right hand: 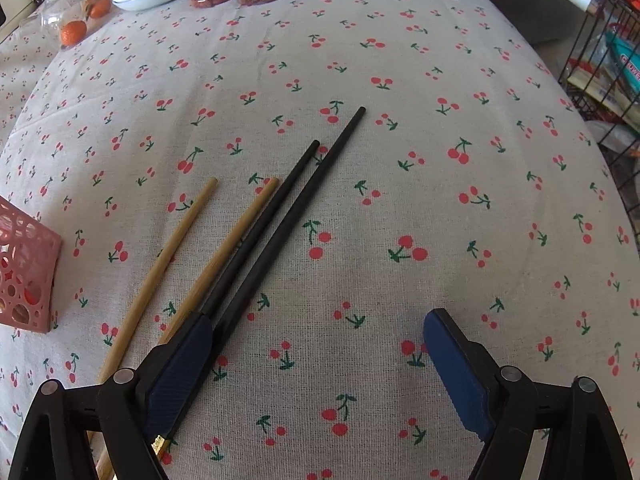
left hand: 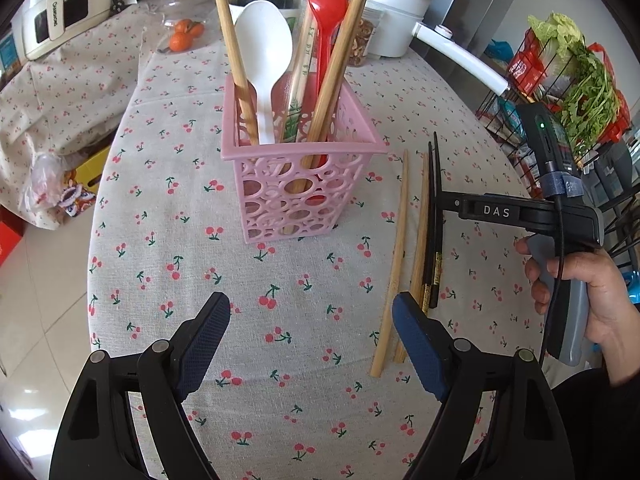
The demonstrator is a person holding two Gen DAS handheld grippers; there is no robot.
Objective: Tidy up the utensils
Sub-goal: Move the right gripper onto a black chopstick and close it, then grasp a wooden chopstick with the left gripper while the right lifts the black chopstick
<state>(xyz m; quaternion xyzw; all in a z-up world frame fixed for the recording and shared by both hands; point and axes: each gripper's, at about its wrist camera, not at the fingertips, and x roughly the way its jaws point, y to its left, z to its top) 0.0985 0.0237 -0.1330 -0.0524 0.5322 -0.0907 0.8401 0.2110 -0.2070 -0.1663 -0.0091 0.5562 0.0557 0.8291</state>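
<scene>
Black chopsticks (right hand: 276, 216) lie flat on the bench (right hand: 460, 128), running ahead from just beside the right gripper's (right hand: 316, 360) left finger, with two bamboo chopsticks (right hand: 160, 268) further left. That gripper is spread wide, holding nothing. Left gripper (left hand: 310, 336) gapes wide too, empty, hovering with the pink utensil basket (left hand: 296, 176) straight ahead, spoons and chopsticks standing inside.

**What I cannot make out**

My right gripper's left finger (right hand: 176, 372) covers the handle ends of the black chopsticks (right hand: 280, 216); whether it touches them I cannot tell. The pink basket (right hand: 24, 272) is cut off by the frame's left edge. In my left view, the tall wooden chopsticks (left hand: 224, 20) run past the top edge.
</scene>
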